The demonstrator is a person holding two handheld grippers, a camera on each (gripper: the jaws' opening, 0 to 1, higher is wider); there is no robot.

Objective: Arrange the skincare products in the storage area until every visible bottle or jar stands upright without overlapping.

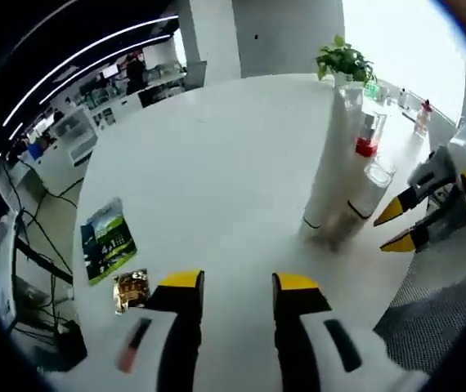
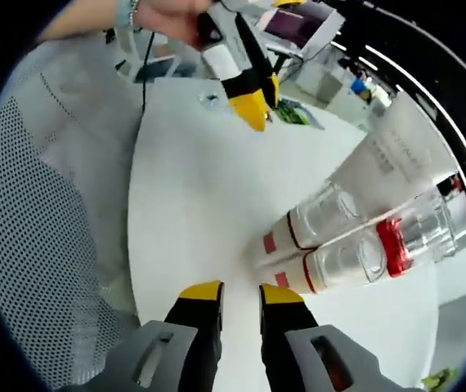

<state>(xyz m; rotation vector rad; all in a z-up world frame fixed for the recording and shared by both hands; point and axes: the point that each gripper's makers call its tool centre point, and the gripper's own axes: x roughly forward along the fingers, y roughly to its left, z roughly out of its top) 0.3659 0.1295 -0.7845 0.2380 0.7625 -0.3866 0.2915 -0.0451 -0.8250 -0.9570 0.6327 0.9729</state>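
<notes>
Left gripper [image 1: 239, 282] parked low over the white table [image 1: 217, 163], jaws set apart, nothing between them. Right gripper [image 2: 239, 292] also holding nothing, jaws close together with a narrow gap, tips just short of the skincare cluster. Also visible from the left gripper view, coming in at the right [image 1: 398, 225], beside the same cluster.

Cluster sits near the table's edge: tall white tube [image 1: 331, 163], bottle with a clear cap [image 1: 369, 188], second bottle with a red band [image 2: 380, 253]. All look upright, packed touching or nearly so; can't tell true contact.

Green packet [image 1: 107, 238] and small gold sachet [image 1: 131, 289] lying flat, well apart from the bottles.

Risks, as judgement:
- Nudging one bottle likely topples its neighbours, given the tight packing.
- Tall tube looks top-heavy; a high or glancing grip could tip it.
- Edge close by; a fall could leave the table.
- Narrow jaws need widening before any grab.
</notes>
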